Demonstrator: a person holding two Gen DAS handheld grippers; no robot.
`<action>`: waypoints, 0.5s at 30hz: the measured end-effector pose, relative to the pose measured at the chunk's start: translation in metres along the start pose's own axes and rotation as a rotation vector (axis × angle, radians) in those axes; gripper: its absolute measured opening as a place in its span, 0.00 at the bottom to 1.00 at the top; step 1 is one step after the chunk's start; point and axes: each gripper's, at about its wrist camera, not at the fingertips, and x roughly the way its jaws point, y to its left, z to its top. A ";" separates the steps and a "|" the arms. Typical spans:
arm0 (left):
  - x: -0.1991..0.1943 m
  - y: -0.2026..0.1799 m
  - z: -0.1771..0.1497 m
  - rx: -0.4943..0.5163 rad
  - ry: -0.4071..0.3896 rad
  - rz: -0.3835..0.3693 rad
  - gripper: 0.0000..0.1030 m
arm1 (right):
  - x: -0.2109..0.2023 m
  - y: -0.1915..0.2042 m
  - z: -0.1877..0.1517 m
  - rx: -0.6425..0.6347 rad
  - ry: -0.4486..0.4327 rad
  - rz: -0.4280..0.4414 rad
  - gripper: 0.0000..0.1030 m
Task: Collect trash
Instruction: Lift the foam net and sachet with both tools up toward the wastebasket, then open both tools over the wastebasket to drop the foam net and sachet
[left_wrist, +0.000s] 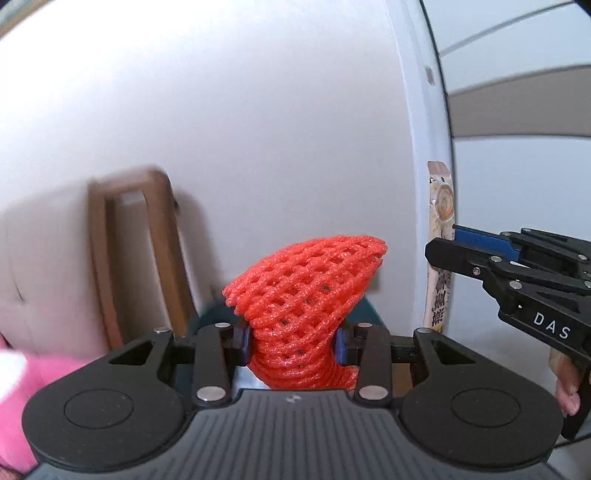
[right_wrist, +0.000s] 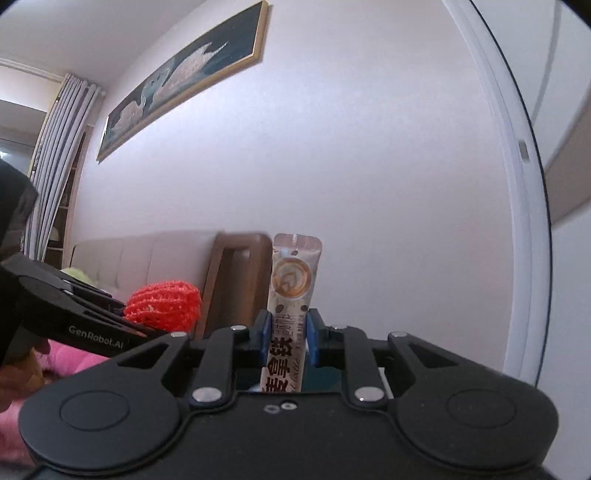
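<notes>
The left gripper (left_wrist: 291, 341) has its fingers (left_wrist: 242, 341) closed on a red foam fruit net (left_wrist: 306, 291), which flares upward toward 1 o'clock above the blue pads. The right gripper (right_wrist: 290, 334) pinches an upright coffee sachet (right_wrist: 293, 280) between its fingers (right_wrist: 264, 332), the sachet's sealed top at 12 o'clock. Both are held up in front of a white wall (right_wrist: 351, 147). A beige sofa (right_wrist: 147, 258) with a wooden armrest (right_wrist: 236, 273) sits at 10 o'clock in the right wrist view, under a framed painting (right_wrist: 177, 81).

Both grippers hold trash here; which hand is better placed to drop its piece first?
Neither clearly, and no bin shows in either view. The left gripper clamps the red foam mesh sleeve; the right gripper clamps the upright coffee sachet. Both are equally loaded.
</notes>
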 end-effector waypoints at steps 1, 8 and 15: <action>0.006 0.003 0.008 -0.010 -0.003 0.001 0.38 | 0.005 0.000 0.006 -0.005 -0.012 -0.006 0.18; 0.068 0.025 0.024 -0.107 0.135 0.060 0.38 | 0.064 0.000 0.019 -0.038 0.045 -0.045 0.18; 0.121 0.031 -0.002 -0.092 0.301 0.088 0.38 | 0.102 -0.002 -0.014 -0.019 0.224 -0.009 0.18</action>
